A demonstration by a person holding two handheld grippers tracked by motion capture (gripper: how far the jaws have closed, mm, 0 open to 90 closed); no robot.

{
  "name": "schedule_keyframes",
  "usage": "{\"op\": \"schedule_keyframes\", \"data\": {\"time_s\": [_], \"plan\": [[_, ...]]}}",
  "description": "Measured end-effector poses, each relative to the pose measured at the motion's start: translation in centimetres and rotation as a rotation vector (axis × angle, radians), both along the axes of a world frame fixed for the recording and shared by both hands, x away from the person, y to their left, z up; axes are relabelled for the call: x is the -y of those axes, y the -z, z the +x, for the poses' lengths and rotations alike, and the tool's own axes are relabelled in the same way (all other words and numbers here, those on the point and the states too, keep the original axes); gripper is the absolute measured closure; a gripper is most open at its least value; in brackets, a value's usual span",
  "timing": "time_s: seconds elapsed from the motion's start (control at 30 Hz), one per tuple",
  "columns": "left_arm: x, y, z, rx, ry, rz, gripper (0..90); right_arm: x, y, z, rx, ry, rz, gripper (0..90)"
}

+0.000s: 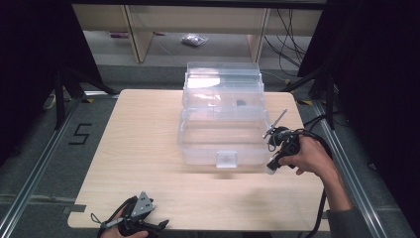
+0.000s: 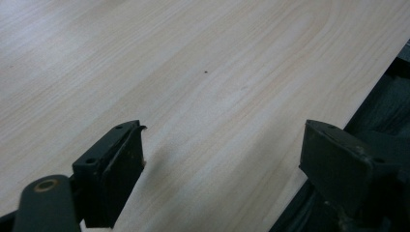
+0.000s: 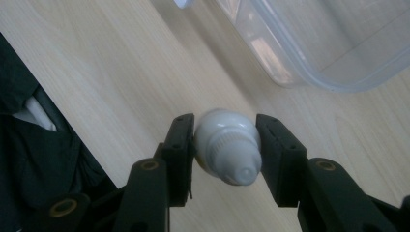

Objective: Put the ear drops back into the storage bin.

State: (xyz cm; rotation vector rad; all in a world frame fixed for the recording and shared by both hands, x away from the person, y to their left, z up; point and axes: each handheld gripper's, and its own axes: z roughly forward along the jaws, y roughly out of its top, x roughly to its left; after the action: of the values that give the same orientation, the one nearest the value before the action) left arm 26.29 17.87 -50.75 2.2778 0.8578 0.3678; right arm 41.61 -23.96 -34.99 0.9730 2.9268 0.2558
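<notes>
A clear plastic storage box (image 1: 222, 119) with an open lid stands at the middle of the wooden table (image 1: 143, 148). My right gripper (image 1: 272, 167) hovers by the box's front right corner, shut on a small white bottle (image 3: 227, 147) with a ribbed cap and a nozzle tip. In the right gripper view the box's rim (image 3: 309, 72) curves past the upper right. My left gripper (image 1: 153, 225) rests at the table's front edge on the left. Its jaws stand wide apart over bare wood in the left gripper view (image 2: 222, 154), with nothing between them.
A small dark item (image 1: 241, 103) lies inside the box's back section. Shelving legs and a plastic bag (image 1: 194, 39) sit on the floor beyond the table. Cables (image 1: 292, 39) run along the floor at the right. Black curtains flank both sides.
</notes>
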Motion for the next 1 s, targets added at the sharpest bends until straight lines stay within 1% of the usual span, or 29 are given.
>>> {"op": "schedule_keyframes", "data": {"time_s": [0.03, 0.07, 0.1, 0.13, 0.17, 0.2, 0.23, 0.27, 0.3, 0.33, 0.37, 0.4, 0.5, 0.53, 0.57, 0.63, 0.67, 0.77, 0.8, 0.83, 0.87, 0.93, 1.0], "plan": [[0.0, 0.0, 0.0, -0.001, 0.003, 0.003, 15.1, -0.1, -0.1, 0.0, -0.006, 0.006, 0.0, 60.1], [0.0, 0.0, 0.0, -0.002, 0.004, 0.004, 15.2, -0.2, -0.4, 0.1, -0.007, -0.002, 0.004, 60.1], [0.0, 0.1, 0.0, 0.002, -0.003, 0.011, 15.1, -0.2, -0.5, 0.2, -0.007, -0.008, 0.005, 60.1], [0.0, 0.1, 0.0, 0.007, -0.008, 0.011, 15.1, -0.4, -1.0, 0.3, -0.007, -0.007, -0.002, 60.1], [0.0, 0.0, 0.0, -0.001, 0.001, 0.001, 15.1, -0.4, -1.2, 0.5, -0.002, -0.003, 0.005, 60.1], [0.0, 0.1, 0.0, 0.004, -0.006, 0.011, 15.1, -0.6, -1.6, 0.6, 0.008, 0.002, -0.001, 60.1], [0.0, 0.1, 0.0, 0.006, -0.006, 0.013, 15.1, -0.7, -1.8, 0.9, 0.019, -0.015, -0.01, 60.1], [0.0, 0.0, 0.0, -0.004, 0.004, 0.004, 15.1, -0.8, -2.1, 1.0, 0.003, -0.001, 0.014, 60.1], [0.0, 0.0, 0.0, 0.001, 0.002, 0.002, 15.1, -1.0, -2.4, 1.1, 0.002, 0.009, 0.01, 60.1], [0.0, 0.0, 0.0, 0.001, -0.002, -0.002, 15.1, -1.1, -2.7, 1.5, 0.008, -0.013, 0.013, 60.1], [0.0, 0.0, 0.0, 0.0, 0.001, 0.0, 15.1, -1.3, -3.0, 1.6, 0.013, 0.007, 0.005, 60.1], [0.0, 0.0, 0.0, -0.001, 0.004, 0.004, 15.1, -1.5, -3.2, 1.9, 0.013, -0.003, 0.008, 60.1], [0.0, 0.0, 0.0, 0.001, -0.001, -0.002, 15.1, -2.0, -3.7, 2.5, 0.017, 0.015, 0.005, 60.1], [0.0, 0.0, 0.0, 0.001, 0.001, -0.001, 15.1, -2.0, -3.8, 3.0, 0.028, -0.011, 0.002, 60.1], [0.0, 0.0, 0.0, -0.001, 0.005, 0.002, 15.1, -2.2, -3.8, 3.1, 0.023, 0.016, 0.007, 60.1], [-0.1, 0.0, 0.0, 0.0, 0.005, 0.003, 15.1, -2.4, -4.0, 3.7, 0.028, 0.018, -0.003, 60.1], [0.0, 0.0, 0.0, 0.001, -0.002, -0.009, 15.1, -2.5, -4.1, 4.0, 0.023, 0.012, -0.012, 60.1], [0.0, 0.0, 0.0, -0.001, 0.006, 0.001, 15.1, -2.9, -3.9, 5.0, 0.033, 0.032, -0.002, 60.1], [-0.1, 0.0, 0.0, -0.001, 0.006, 0.002, 15.1, -3.0, -3.8, 5.5, 0.03, 0.03, -0.004, 60.1], [0.0, 0.0, 0.0, 0.001, -0.001, -0.007, 15.1, -3.1, -3.7, 5.7, 0.032, 0.027, -0.002, 60.1], [0.0, 0.0, 0.0, 0.0, 0.0, -0.009, 15.2, -3.2, -3.6, 5.9, 0.024, 0.045, -0.005, 60.1], [0.0, 0.0, -0.1, -0.006, 0.013, -0.004, 15.1, -3.4, -3.0, 6.7, 0.019, 0.065, -0.016, 60.1], [0.0, 0.0, 0.0, -0.002, 0.01, 0.002, 15.1, -3.6, -2.5, 7.3, 0.013, 0.08, -0.021, 60.1]]}}
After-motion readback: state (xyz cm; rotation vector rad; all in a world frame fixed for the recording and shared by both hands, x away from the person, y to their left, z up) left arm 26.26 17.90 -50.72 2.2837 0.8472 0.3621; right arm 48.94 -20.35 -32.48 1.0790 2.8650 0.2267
